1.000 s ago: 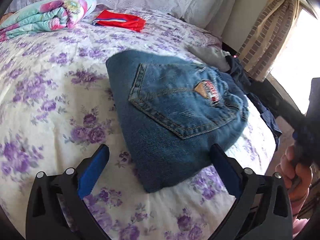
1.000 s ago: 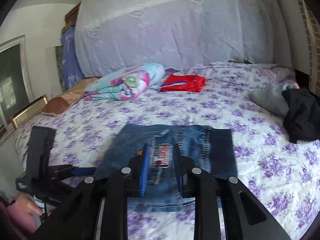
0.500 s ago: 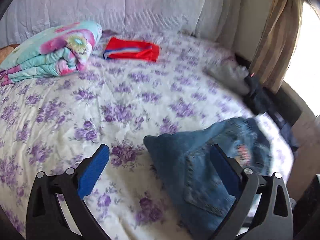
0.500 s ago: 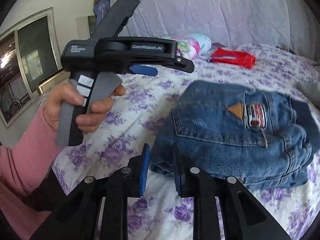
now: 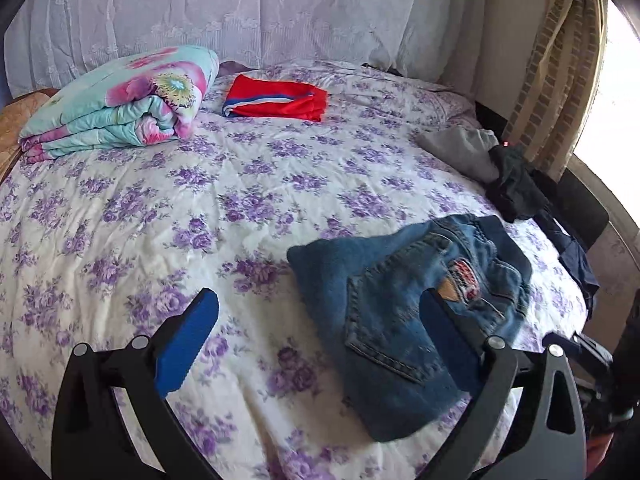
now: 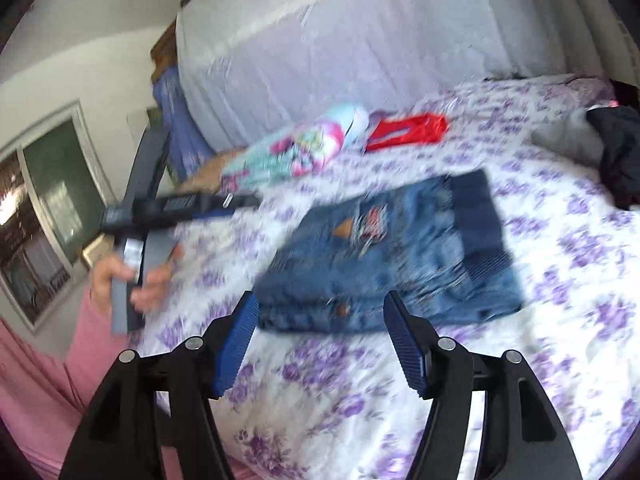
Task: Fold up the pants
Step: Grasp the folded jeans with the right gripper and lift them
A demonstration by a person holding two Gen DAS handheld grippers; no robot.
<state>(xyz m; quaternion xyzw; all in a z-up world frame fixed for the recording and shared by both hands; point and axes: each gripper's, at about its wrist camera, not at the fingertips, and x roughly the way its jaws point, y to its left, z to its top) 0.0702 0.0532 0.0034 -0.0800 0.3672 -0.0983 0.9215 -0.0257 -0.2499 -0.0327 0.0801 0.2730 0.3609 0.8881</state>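
Folded jeans on the bed, both grippers empty

Left wrist view: the left gripper (image 5: 316, 324) is spread wide, holding nothing, with the folded jeans (image 5: 404, 312) on the purple-flowered bedsheet (image 5: 168, 216) beyond its right finger. Right wrist view, pretty blurry: the right gripper (image 6: 320, 334) is spread apart too, gripping nothing, jeans (image 6: 400, 252) flat just beyond its fingertips, near the bed's front edge.

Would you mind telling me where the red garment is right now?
The red garment lies folded at the far end of the bed in the left wrist view, just right of the rolled floral blanket.
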